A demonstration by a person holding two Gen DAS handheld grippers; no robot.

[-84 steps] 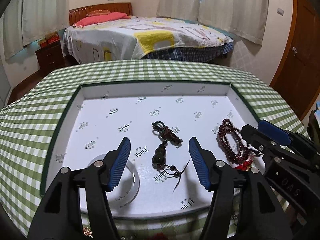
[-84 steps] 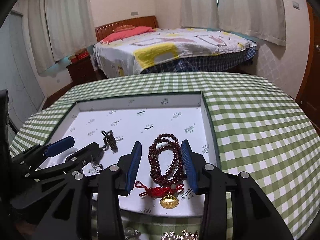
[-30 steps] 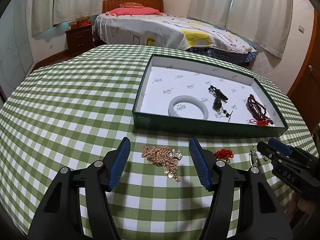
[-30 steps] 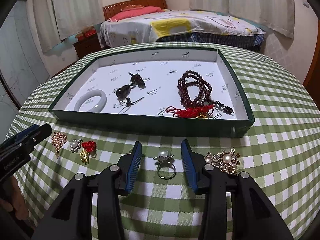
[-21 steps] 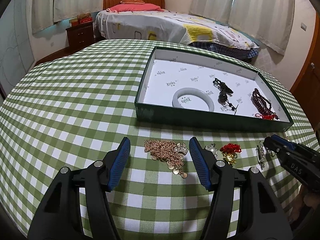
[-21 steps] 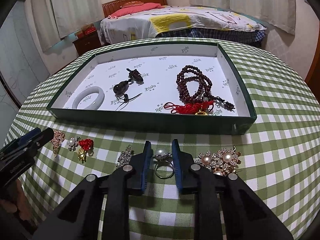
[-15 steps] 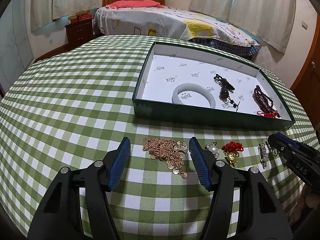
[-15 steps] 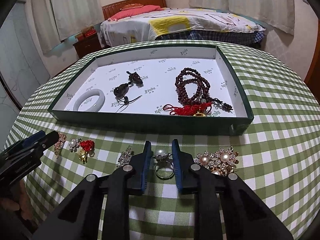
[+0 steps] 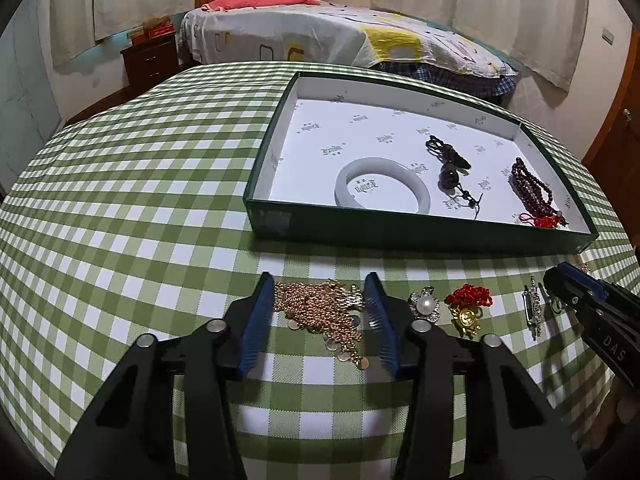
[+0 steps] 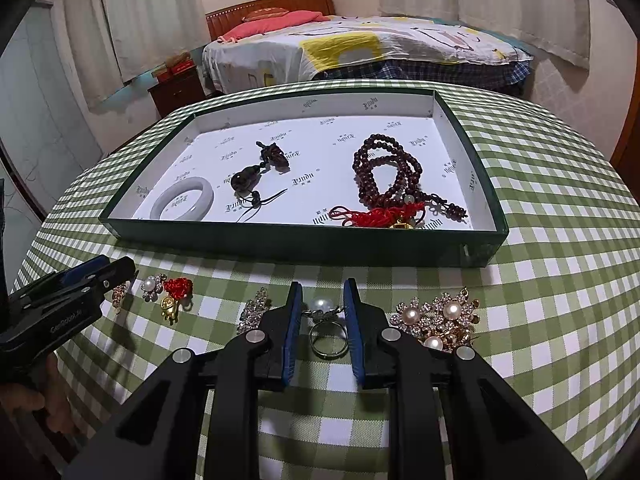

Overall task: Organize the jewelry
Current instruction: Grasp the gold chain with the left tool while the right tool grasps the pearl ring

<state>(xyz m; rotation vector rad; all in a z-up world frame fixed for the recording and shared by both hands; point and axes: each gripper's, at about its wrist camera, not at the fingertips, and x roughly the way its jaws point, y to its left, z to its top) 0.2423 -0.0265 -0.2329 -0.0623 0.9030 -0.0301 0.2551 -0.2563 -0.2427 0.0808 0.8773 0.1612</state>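
Step in hand: you are picking loose pieces off the worktop [image 9: 120,208] to move them into the green box [image 10: 304,246].
Left gripper [image 9: 320,300]: your jaws are closing around the gold chain heap [image 9: 320,310], just in front of the box's near wall; the pads sit at its edges, not yet pinching it.
Right gripper [image 10: 320,308]: your jaws are drawn in narrow on the pearl ring [image 10: 326,326], also just in front of the box; the pads look to press its setting.
Look of the pieces: the chain is a loose tangle with small discs trailing toward you; the ring lies flat, pearl toward the box.
In the box: white bangle [image 10: 182,200], dark pendant cord [image 10: 256,178], red-brown bead string [image 10: 386,172].
Next move: I judge you should finish the left pinch low on the heap, then lift both clear of the box wall.
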